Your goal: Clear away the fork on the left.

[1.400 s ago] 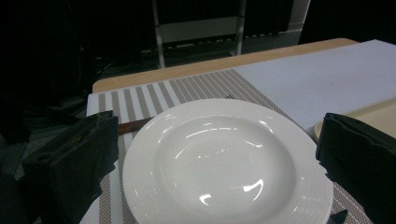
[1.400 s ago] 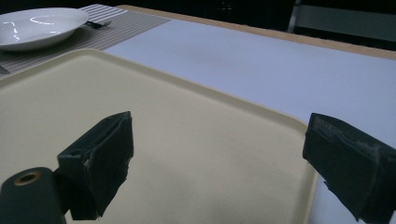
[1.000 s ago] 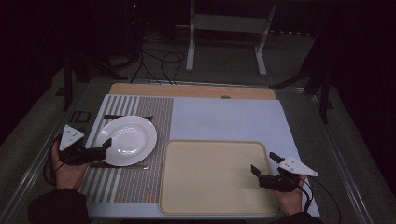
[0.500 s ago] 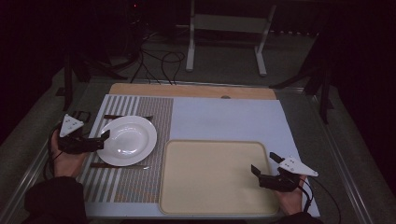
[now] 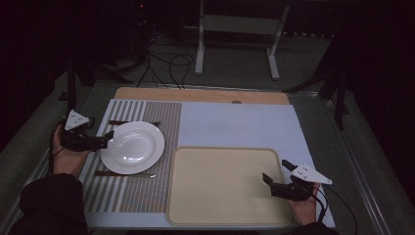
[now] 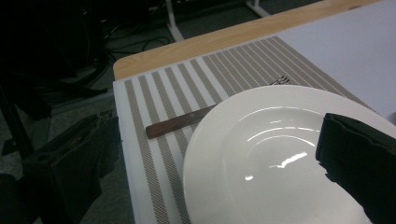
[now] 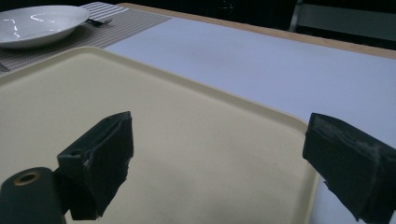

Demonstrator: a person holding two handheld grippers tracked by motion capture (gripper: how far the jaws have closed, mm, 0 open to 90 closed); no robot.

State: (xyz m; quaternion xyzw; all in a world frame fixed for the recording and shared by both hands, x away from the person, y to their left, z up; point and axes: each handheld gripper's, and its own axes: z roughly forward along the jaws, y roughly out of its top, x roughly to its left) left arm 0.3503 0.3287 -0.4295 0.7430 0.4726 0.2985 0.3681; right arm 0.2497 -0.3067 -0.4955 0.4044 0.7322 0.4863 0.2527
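Bench (image 5: pixel 235 122) carries a beige tray (image 5: pixel 220 186) – empty – directly ahead of the right hand-held gripper (image 5: pixel 276 177), which sits over the tray's corner with jaws spread wide, nothing between them. Striped placemat (image 5: pixel 142 196) lies under and ahead of the left hand-held gripper (image 5: pixel 108 138). White plate (image 5: pixel 132 147) is right at that gripper's tips; in the left gripper view its rim (image 6: pixel 196 140) lies between the parted jaws, one over the plate, one outside it. No grip yet. Likely step: pinch the plate rim – go deep enough, close squarely, lift level. Wood-handled utensils (image 6: pixel 180 122) just beyond and just short of the plate; avoid snagging them.
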